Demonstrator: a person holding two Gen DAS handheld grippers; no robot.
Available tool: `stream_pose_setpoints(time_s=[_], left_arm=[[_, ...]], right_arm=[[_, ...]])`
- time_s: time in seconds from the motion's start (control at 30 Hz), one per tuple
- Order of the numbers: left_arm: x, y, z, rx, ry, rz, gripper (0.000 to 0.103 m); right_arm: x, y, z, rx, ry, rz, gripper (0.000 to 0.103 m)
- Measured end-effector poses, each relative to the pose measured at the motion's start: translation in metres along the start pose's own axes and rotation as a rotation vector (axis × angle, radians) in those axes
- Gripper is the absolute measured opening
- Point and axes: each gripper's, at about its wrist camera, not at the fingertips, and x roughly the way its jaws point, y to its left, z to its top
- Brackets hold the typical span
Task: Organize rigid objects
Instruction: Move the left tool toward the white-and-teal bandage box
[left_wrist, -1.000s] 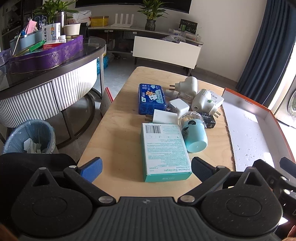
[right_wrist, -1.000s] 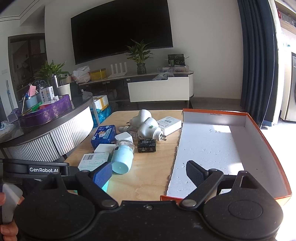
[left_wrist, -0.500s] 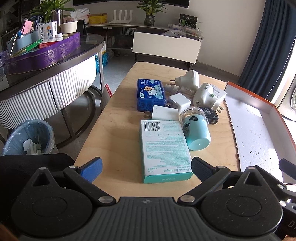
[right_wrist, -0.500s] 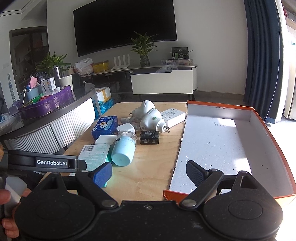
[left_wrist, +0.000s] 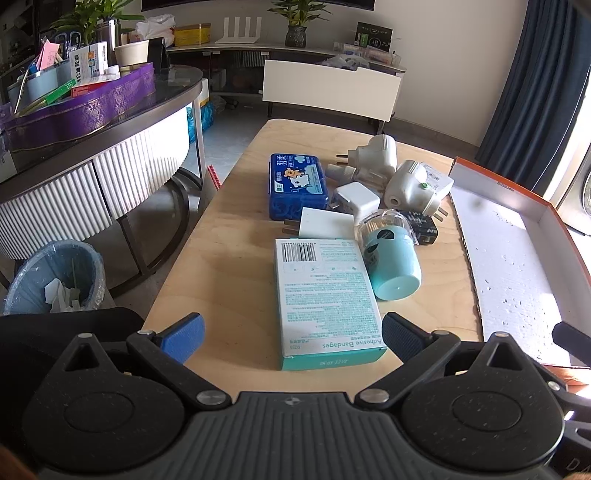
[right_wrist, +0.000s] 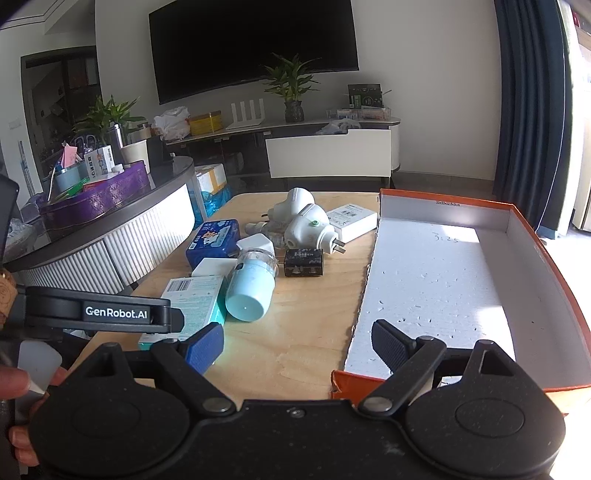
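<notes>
A teal-and-white bandage box (left_wrist: 325, 295) lies on the wooden table (left_wrist: 229, 273), its near end between the wide-open fingers of my left gripper (left_wrist: 291, 336). Beside it lie a light-blue cylinder (left_wrist: 391, 258), white chargers (left_wrist: 325, 223), a blue tin (left_wrist: 297, 184), two white plug-in units (left_wrist: 410, 184) and a small black adapter (left_wrist: 424, 225). My right gripper (right_wrist: 299, 343) is open and empty over the table's near edge, beside the orange box lid (right_wrist: 443, 280). The cluster also shows in the right wrist view: cylinder (right_wrist: 251, 291), bandage box (right_wrist: 195, 299), black adapter (right_wrist: 303, 262).
The orange-rimmed lid with a white foam floor (left_wrist: 517, 258) fills the table's right side. A dark curved counter (left_wrist: 110, 147) with a purple tray stands left, a blue bin (left_wrist: 55, 277) below it. My left gripper's body (right_wrist: 99, 314) crosses the right view's lower left.
Both grippers have moved slightly forward toward the objects. The bandage box now sits closer between my left fingers. Both stay open; nothing on the table has moved.
</notes>
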Motion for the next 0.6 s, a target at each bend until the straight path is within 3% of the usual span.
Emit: stream_pose_setpoints(time_s=[0.6], left_arm=[[0.0082, -0.0045, 0.0042, -0.004, 0.010, 0.002, 0.103]], right_arm=[[0.0051, -0.0019, -0.0010, 0.003, 0.013, 0.000, 0.102]])
